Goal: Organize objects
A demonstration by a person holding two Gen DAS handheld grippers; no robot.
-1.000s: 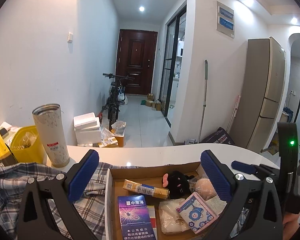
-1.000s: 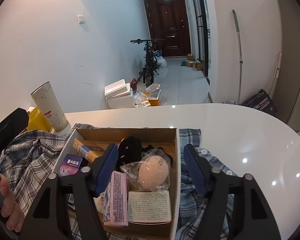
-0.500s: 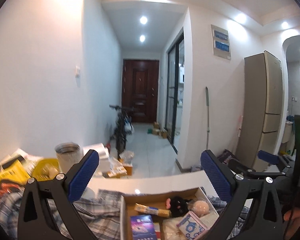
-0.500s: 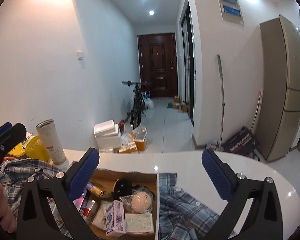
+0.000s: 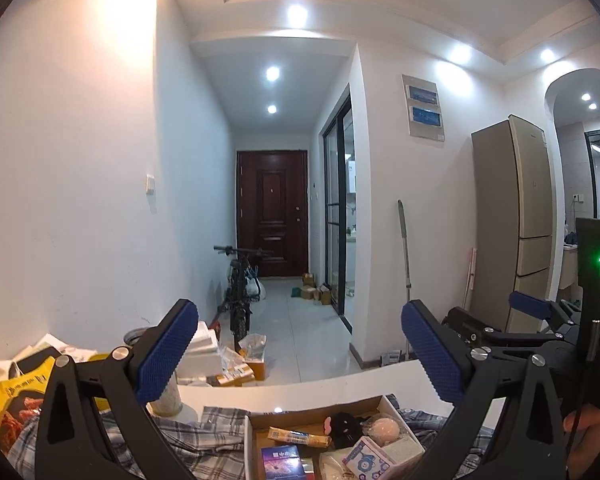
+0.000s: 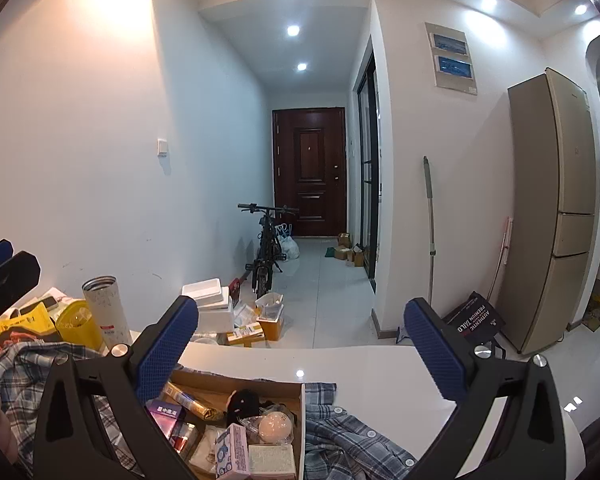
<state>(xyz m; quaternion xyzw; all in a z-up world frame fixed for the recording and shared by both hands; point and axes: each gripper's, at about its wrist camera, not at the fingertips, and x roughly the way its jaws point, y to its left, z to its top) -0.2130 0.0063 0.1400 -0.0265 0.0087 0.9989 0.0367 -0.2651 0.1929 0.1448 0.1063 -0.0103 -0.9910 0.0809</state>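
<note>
An open cardboard box (image 6: pixel 302 420) sits on a plaid shirt (image 6: pixel 340 440) on the white table (image 6: pixel 380 376). It holds a purple box (image 6: pixel 166 412), a black plush toy (image 6: pixel 242 400), a round pink ball in a plastic bag (image 6: pixel 275 426), a pink carton (image 6: pixel 230 454) and other small packs. My right gripper (image 6: pixel 300 344) hangs open above and behind the box, nothing between its fingers. In the left wrist view my left gripper (image 5: pixel 298 354) is open too, raised over the same box (image 5: pixel 256 420), with the right gripper (image 5: pixel 528 308) at its right side.
A tall speckled tumbler (image 6: pixel 106 310), a yellow container (image 6: pixel 76 322) and a yellow snack bag (image 6: pixel 20 326) stand at the table's left end. Beyond the table are foam boxes (image 6: pixel 208 304), a bicycle (image 6: pixel 266 248), a mop (image 6: pixel 430 232) and a fridge (image 6: pixel 552 208).
Both grippers have risen and tilted up, so the box has dropped low in both views. The right gripper's jaws went from narrow around the box items to fully wide.
</note>
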